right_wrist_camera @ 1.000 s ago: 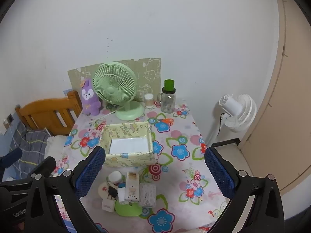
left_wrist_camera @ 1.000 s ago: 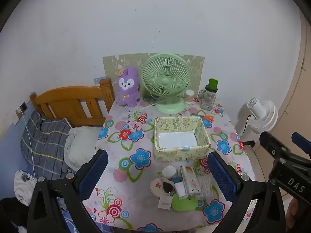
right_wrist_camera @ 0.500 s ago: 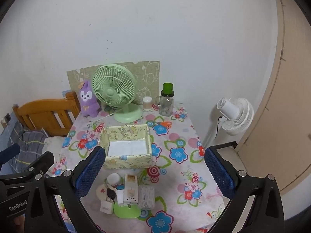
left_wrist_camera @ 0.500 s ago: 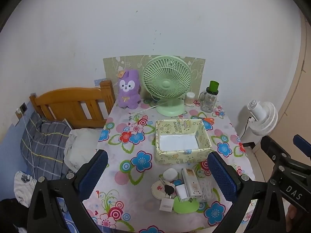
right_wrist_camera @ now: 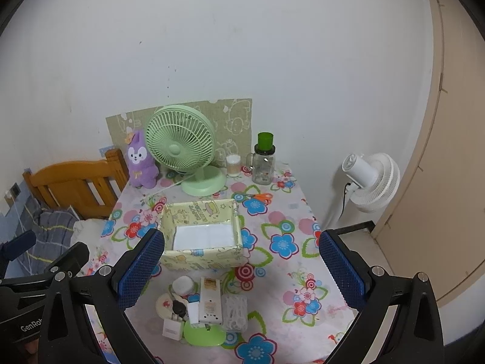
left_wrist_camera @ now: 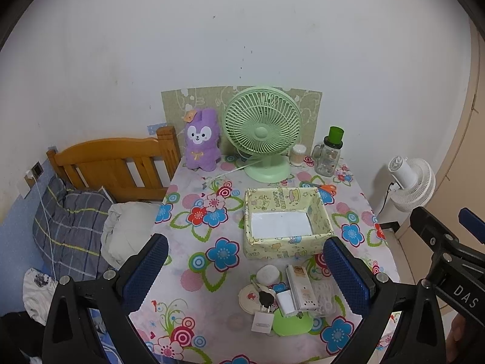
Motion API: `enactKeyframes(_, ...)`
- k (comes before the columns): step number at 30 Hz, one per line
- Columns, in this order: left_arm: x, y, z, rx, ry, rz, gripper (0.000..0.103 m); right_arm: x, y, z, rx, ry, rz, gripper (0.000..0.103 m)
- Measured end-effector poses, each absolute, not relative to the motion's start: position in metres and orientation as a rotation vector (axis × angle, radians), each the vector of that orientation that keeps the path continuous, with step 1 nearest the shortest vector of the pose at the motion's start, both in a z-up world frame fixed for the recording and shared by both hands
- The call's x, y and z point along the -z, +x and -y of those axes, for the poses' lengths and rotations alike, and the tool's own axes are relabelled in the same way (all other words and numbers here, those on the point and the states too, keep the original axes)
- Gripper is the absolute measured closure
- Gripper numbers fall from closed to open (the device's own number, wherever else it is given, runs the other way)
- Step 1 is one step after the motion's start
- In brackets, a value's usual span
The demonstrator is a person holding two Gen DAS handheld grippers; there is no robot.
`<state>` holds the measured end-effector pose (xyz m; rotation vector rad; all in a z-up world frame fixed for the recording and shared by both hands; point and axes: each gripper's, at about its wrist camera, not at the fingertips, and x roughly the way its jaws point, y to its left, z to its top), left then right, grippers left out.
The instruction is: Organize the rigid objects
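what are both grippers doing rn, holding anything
Left gripper: open, holding nothing, above the table.
Right gripper: open, holding nothing.

We count two fans: one green desk fan (left_wrist_camera: 263,130) at the centre of the frame and one white fan (left_wrist_camera: 410,179) at the right edge. One purple plush rabbit (left_wrist_camera: 202,139) sits left of centre, one green-capped jar (left_wrist_camera: 329,153) and one small cup (left_wrist_camera: 297,155) right of centre. There is one pair of orange scissors (left_wrist_camera: 327,187), and one yellow box (left_wrist_camera: 285,221) in the middle. Below it, low in the frame, lies one cluster of small items (left_wrist_camera: 285,298); we cannot count them exactly. Two grippers show, left gripper (left_wrist_camera: 248,273) and right gripper (right_wrist_camera: 242,270), both spread wide.
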<state>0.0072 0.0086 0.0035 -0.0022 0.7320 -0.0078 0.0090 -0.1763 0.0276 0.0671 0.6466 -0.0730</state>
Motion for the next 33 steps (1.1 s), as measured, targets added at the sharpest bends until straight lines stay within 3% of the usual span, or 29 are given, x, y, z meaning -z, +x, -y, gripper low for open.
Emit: enactKeyframes(33,-0.0103,0.0173,-0.0059,0.014,0.000,-0.727,0.000,-0.0293,0.0132,0.1781,0.078,0.076,-0.629,0.000)
